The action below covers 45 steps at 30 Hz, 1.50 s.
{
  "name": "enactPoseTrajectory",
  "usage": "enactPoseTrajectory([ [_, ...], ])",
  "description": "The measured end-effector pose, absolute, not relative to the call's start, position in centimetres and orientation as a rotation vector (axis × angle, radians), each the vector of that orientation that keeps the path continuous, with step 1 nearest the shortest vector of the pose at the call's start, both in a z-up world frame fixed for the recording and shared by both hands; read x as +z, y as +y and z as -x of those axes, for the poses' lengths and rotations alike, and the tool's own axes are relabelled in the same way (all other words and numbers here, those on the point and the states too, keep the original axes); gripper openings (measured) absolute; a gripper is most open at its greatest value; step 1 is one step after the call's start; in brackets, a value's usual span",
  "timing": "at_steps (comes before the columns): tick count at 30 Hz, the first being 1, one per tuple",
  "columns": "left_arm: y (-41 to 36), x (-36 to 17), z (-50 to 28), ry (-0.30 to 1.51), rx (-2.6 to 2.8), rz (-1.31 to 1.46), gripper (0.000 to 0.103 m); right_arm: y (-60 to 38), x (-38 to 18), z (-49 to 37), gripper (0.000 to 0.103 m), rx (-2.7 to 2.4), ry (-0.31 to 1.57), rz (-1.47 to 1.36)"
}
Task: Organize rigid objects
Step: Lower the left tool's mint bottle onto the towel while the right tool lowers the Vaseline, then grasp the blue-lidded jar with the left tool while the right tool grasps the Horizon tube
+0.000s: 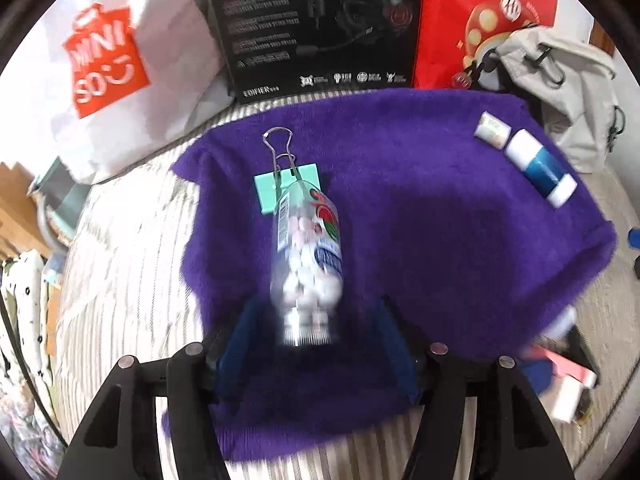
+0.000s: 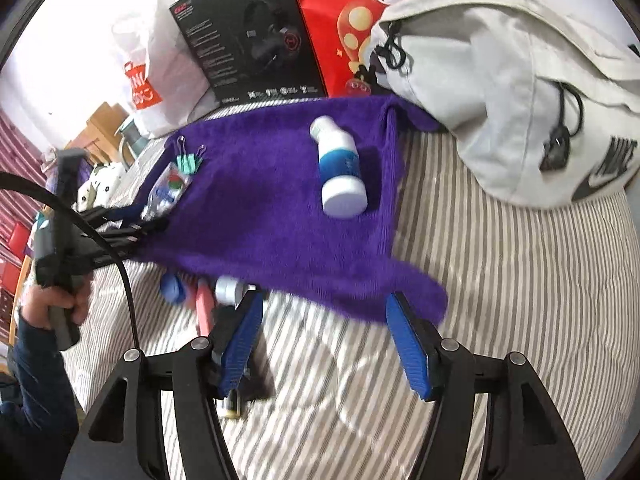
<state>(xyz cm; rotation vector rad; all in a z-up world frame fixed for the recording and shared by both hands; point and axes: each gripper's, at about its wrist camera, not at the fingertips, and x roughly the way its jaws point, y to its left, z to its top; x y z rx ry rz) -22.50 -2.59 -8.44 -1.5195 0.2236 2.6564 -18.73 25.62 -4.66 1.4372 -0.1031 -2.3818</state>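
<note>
Purple fleece cloth [image 1: 440, 220] is spread over a grey-and-white striped bed [image 2: 500, 300]. On the cloth's left part, a clear plastic bottle of white and pink tablets [image 1: 306, 256] is seen lying on its side, its far end touching a mint-green binder clip [image 1: 280, 188]. The left tool [image 1: 316, 344] is held with blue pads apart around the bottle's silver cap, not gripping it. A white-and-blue plastic bottle [image 2: 340, 168] lies near the cloth's right edge. The right tool [image 2: 324, 340] is held apart and empty at the cloth's near edge.
</note>
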Motion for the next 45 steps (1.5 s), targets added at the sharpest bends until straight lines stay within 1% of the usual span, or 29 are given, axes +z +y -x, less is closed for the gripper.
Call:
enactPoseTrajectory([
  [1, -2.3, -7.5, 21.3, 0.215, 2.658, 1.486, 0.06, 25.8, -4.7, 18.1, 0.064, -2.385, -0.1, -1.441],
  [3, -1.3, -6.2, 19.3, 0.227, 2.661, 1.419, 0.07, 26.0, -4.9, 17.4, 0.065, -2.383, -0.115, -1.444],
  [4, -0.7, -5.7, 18.1, 0.248, 2.661, 1.381, 0.079, 26.2, -5.0, 17.0, 0.065, -2.382, -0.127, -1.444],
  [5, -0.1, -5.3, 16.9, 0.271, 2.661, 1.348, 0.081, 26.3, -5.2, 16.7, 0.066, -2.382, -0.138, -1.444],
  [6, 0.5, -5.2, 16.0, 0.289, 2.657, 1.328, 0.081, 26.4, -5.3, 16.4, 0.068, -2.381, -0.148, -1.446],
  [8, 1.7, -5.6, 14.6, 0.312, 2.633, 1.324, 0.081, 26.6, -5.6, 15.8, 0.068, -2.383, -0.161, -1.455],
  [12, 3.6, -7.1, 13.1, 0.303, 2.567, 1.311, 0.081, 26.9, -6.2, 14.9, 0.068, -2.385, -0.171, -1.469],
  [15, 4.4, -8.7, 13.5, 0.312, 2.539, 1.34, 0.081, 27.1, -6.6, 14.4, 0.068, -2.383, -0.18, -1.481],
  [21, 4.6, -10.5, 14.4, 0.225, 2.497, 1.345, 0.079, 27.3, -7.8, 13.5, 0.068, -2.372, -0.187, -1.516],
  [25, 5.3, -11.3, 14.8, 0.258, 2.491, 1.345, 0.078, 27.4, -8.6, 13.3, 0.068, -2.362, -0.198, -1.539],
  [26, 5.4, -11.5, 14.9, 0.26, 2.485, 1.347, 0.072, 27.4, -8.7, 13.4, 0.068, -2.359, -0.198, -1.544],
  [27, 5.6, -11.7, 15.0, 0.258, 2.478, 1.347, 0.07, 27.4, -8.8, 13.4, 0.068, -2.356, -0.197, -1.549],
  [32, 5.7, -11.7, 15.4, 0.262, 2.48, 1.33, 0.068, 27.3, -9.4, 13.6, 0.068, -2.345, -0.195, -1.567],
  [36, 5.9, -11.7, 15.6, 0.26, 2.476, 1.331, 0.066, 27.0, -9.5, 13.7, 0.072, -2.341, -0.182, -1.573],
  [37, 5.8, -11.7, 15.6, 0.256, 2.479, 1.33, 0.064, 26.9, -9.6, 13.8, 0.072, -2.34, -0.179, -1.574],
  [38, 5.8, -11.6, 15.5, 0.249, 2.482, 1.329, 0.055, 26.8, -9.6, 13.8, 0.074, -2.339, -0.171, -1.575],
  [39, 5.9, -11.5, 15.5, 0.231, 2.469, 1.321, 0.05, 26.7, -9.6, 13.8, 0.075, -2.338, -0.163, -1.577],
  [40, 6.0, -11.4, 15.5, 0.218, 2.453, 1.318, 0.047, 26.5, -9.6, 13.8, 0.076, -2.339, -0.153, -1.578],
  [42, 6.2, -11.4, 15.7, 0.208, 2.455, 1.329, 0.046, 26.3, -9.6, 13.8, 0.076, -2.338, -0.142, -1.577],
  [43, 6.4, -11.4, 15.7, 0.216, 2.459, 1.329, 0.044, 26.2, -9.7, 13.8, 0.076, -2.337, -0.14, -1.578],
  [44, 6.5, -11.4, 15.7, 0.217, 2.454, 1.324, 0.036, 26.1, -9.6, 13.8, 0.076, -2.338, -0.139, -1.578],
  [45, 6.5, -11.4, 15.7, 0.208, 2.451, 1.321, 0.034, 26.1, -9.6, 13.8, 0.076, -2.337, -0.139, -1.578],
])
